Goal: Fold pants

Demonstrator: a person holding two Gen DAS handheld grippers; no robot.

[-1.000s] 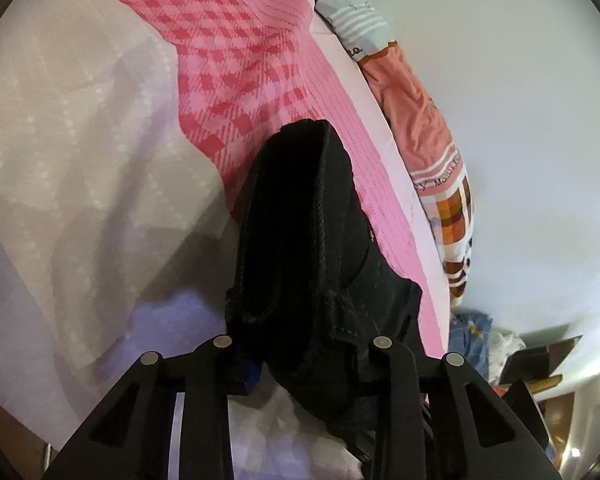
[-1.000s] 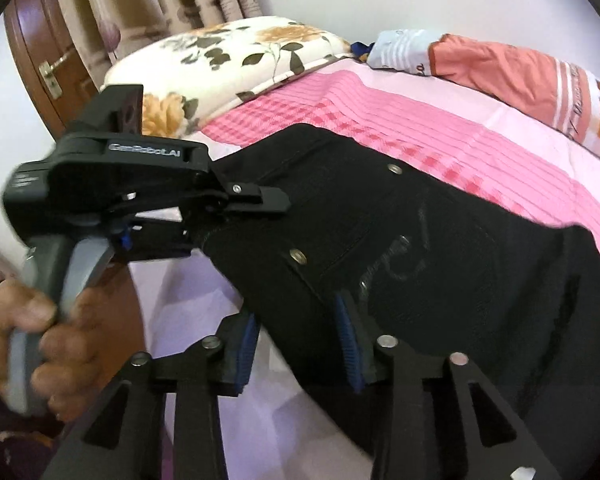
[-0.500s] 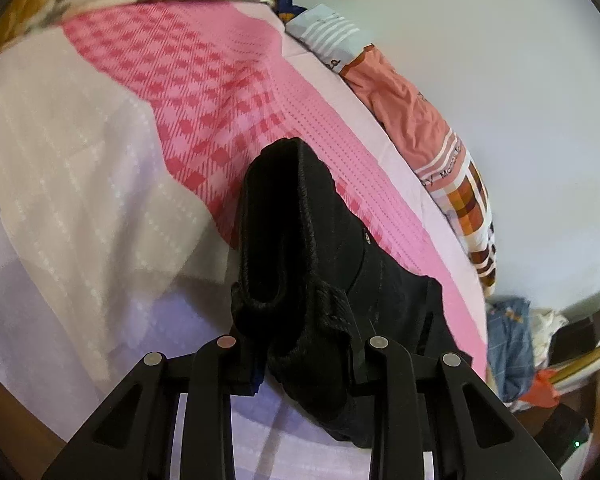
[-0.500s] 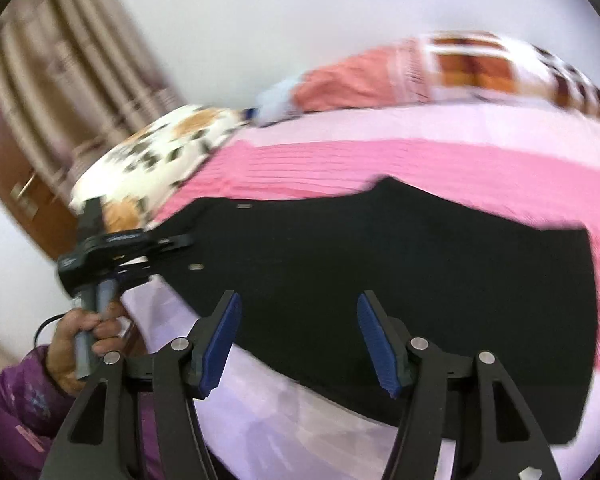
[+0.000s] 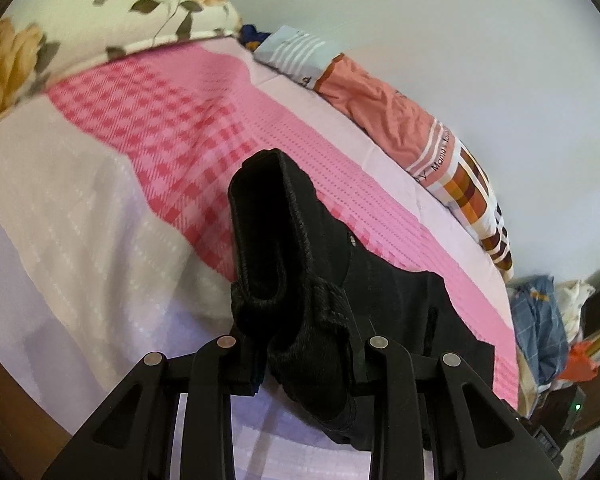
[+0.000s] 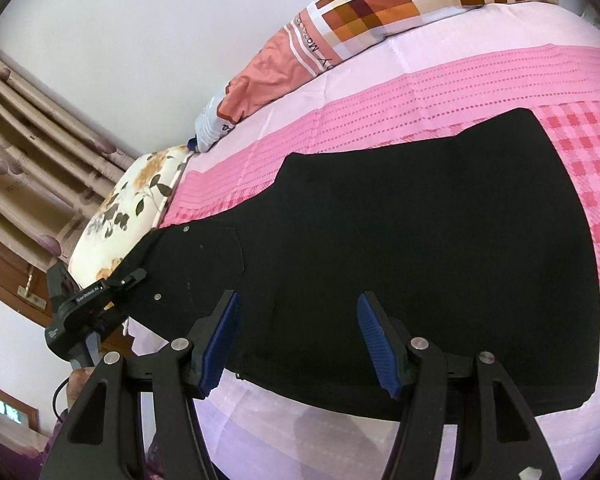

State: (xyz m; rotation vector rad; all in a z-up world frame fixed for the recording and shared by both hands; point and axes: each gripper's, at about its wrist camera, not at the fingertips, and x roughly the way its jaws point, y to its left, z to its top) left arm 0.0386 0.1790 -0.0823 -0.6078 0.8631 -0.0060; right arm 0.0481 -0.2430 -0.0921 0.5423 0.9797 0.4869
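Left gripper [image 5: 304, 356] pinching the waistband of the black pants [image 6: 420, 248]; the rest lies flat on the pink bedspread [image 6: 440, 92]. Right gripper [image 6: 298, 340] jaws have just been opening, now spread and empty above the near edge. I'd slide right toward the hem at 3 o'clock and bite both layers.
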